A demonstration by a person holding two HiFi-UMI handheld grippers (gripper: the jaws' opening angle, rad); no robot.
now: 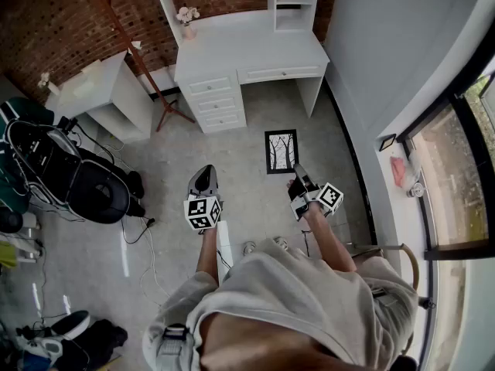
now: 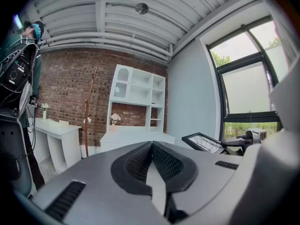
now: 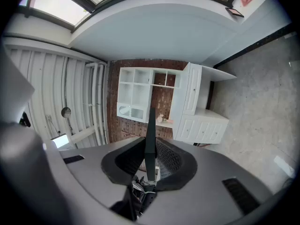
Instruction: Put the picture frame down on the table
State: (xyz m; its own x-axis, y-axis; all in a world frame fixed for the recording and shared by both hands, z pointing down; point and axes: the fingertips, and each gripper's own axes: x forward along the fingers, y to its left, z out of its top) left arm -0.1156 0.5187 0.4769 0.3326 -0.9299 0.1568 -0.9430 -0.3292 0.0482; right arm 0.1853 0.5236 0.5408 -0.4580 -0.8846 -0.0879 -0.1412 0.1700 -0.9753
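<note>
We are early in the task. The black rectangular picture frame with a bare-tree print (image 1: 281, 151) is off the table and in the air over the grey floor, clamped by one short edge in the right tongs (image 1: 298, 171). It juts out ahead of their tips, lying roughly flat with the print facing up. In the right gripper view the frame shows edge-on, pinched between the two ribbed pads. The left tongs (image 1: 204, 173) are closed on nothing, pads together, and sit beside the right ones, with the frame ahead of them and to their right.

Everything that matters is, in our judgement, left to do: carry the frame forward, lower it onto a tabletop and let go. The white desk with drawers and a shelf unit on top (image 1: 255, 56) stands well ahead of both tongs. A smaller white side table (image 1: 97, 83) is ahead and off to the left.

As for containers, the desk drawers are shut, so we cannot see inside them. A small vase (image 1: 188, 31) on the desktop holds pale flowers. The shelf compartments are too small for us to read.
</note>
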